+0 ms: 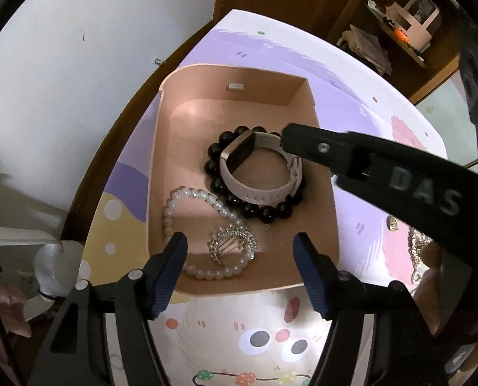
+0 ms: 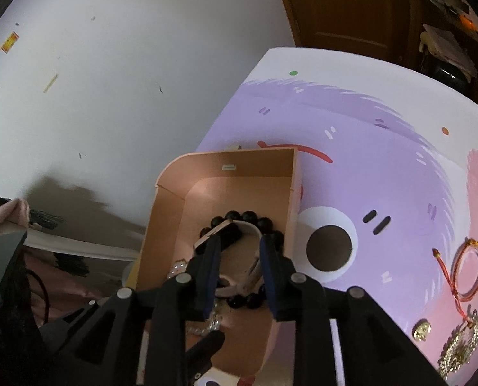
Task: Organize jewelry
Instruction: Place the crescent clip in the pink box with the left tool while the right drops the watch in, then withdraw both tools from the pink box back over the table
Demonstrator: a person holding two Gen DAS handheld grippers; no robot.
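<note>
Watch [image 1: 258,167] lies on black beads [image 1: 239,202] in the box [image 1: 161,148], my right tongs [image 2: 237,251] narrowly parted around its strap, left tongs [image 1: 240,247] wide; lift straight up without snagging.

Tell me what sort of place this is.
Probably a room in a home: a wooden door in a white wall, cluttered wooden shelves, and a table under a cartoon-printed mat holding a pink jewelry box.
</note>
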